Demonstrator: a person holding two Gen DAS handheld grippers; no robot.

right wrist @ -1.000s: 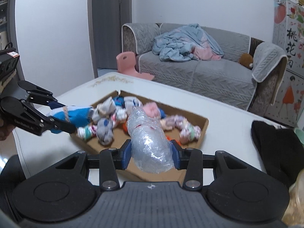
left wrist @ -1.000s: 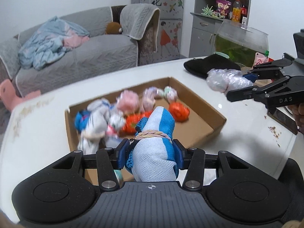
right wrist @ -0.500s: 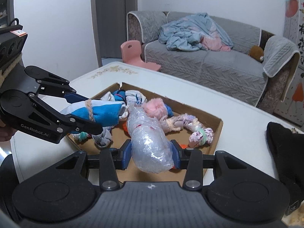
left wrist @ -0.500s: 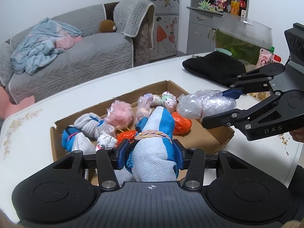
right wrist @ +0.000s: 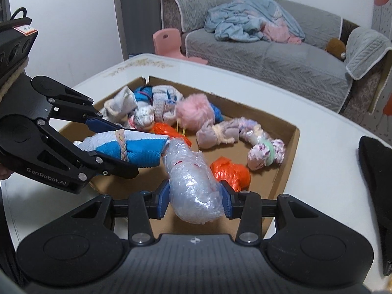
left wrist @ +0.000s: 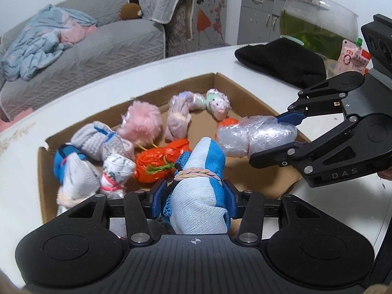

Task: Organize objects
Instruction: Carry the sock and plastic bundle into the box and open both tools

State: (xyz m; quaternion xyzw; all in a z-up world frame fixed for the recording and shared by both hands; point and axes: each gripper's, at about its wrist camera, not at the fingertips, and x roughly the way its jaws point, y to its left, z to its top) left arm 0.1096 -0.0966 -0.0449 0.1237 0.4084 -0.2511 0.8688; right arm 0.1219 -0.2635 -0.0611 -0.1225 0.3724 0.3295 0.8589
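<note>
My left gripper (left wrist: pixel 193 196) is shut on a blue and white sock bundle (left wrist: pixel 198 196) tied with a braided band, held over the near edge of the cardboard tray (left wrist: pixel 247 90). It also shows in the right wrist view (right wrist: pixel 129 147). My right gripper (right wrist: pixel 196 198) is shut on a clear plastic-wrapped bundle (right wrist: pixel 193 183), held over the tray's near side; that bundle also shows in the left wrist view (left wrist: pixel 254 134). The two bundles' tips nearly touch. In the tray lie a pink fluffy bundle (left wrist: pixel 142 122), orange bundles (left wrist: pixel 161 161), grey socks (left wrist: pixel 98 142) and a pastel bundle (left wrist: pixel 218 103).
The tray sits on a white table (left wrist: pixel 147 73). A black cloth (left wrist: pixel 279 61) lies at the table's far right, with a glass fish bowl (left wrist: pixel 316 24) and snack packets (left wrist: pixel 352 58) behind it. A grey sofa (right wrist: pixel 269 54) and pink stool (right wrist: pixel 169 41) stand beyond the table.
Both grippers have moved in over the tray with their bundles, and have come closer together. The bundles' tips now nearly meet above the tray.
</note>
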